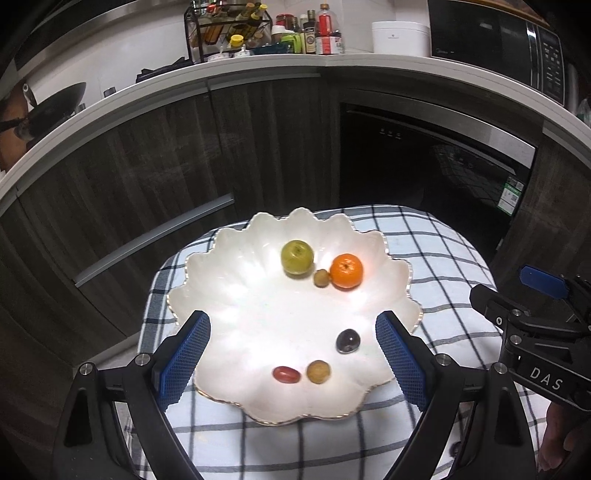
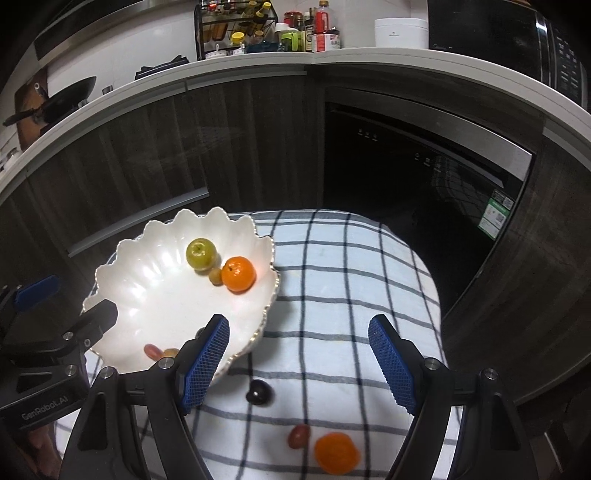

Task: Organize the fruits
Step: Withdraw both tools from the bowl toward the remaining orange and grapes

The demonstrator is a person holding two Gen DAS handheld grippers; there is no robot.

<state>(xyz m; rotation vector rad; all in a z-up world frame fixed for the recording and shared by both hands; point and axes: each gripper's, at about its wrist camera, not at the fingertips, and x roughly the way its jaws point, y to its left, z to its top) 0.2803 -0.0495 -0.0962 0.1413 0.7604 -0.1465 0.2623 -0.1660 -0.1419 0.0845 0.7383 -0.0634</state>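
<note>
A white scalloped dish [image 1: 229, 295] [image 2: 147, 295] sits on a checked cloth. In it lie a green apple [image 1: 297, 257] [image 2: 200, 253], an orange [image 1: 346, 270] [image 2: 238, 274], a small tan fruit [image 1: 321, 277] [image 2: 215, 276], a dark grape [image 1: 348, 340], a red cherry tomato [image 1: 285, 374] [image 2: 151, 350] and a yellowish round fruit [image 1: 318, 371]. My left gripper [image 1: 293, 354] hovers open over the dish's near side, nothing between its pads. My right gripper [image 2: 298, 360] stands open above the cloth, right of the dish. Below it lie a dark fruit [image 2: 258, 392], a reddish fruit [image 2: 298, 435] and a second orange [image 2: 337, 452].
The checked cloth [image 1: 436, 251] [image 2: 351, 266] covers a small table in front of dark cabinets. A counter behind holds a spice rack [image 1: 225, 29], bottles [image 2: 321, 29], a white pot [image 1: 400, 37] and a microwave [image 1: 509, 44]. A pan [image 1: 55, 107] sits far left.
</note>
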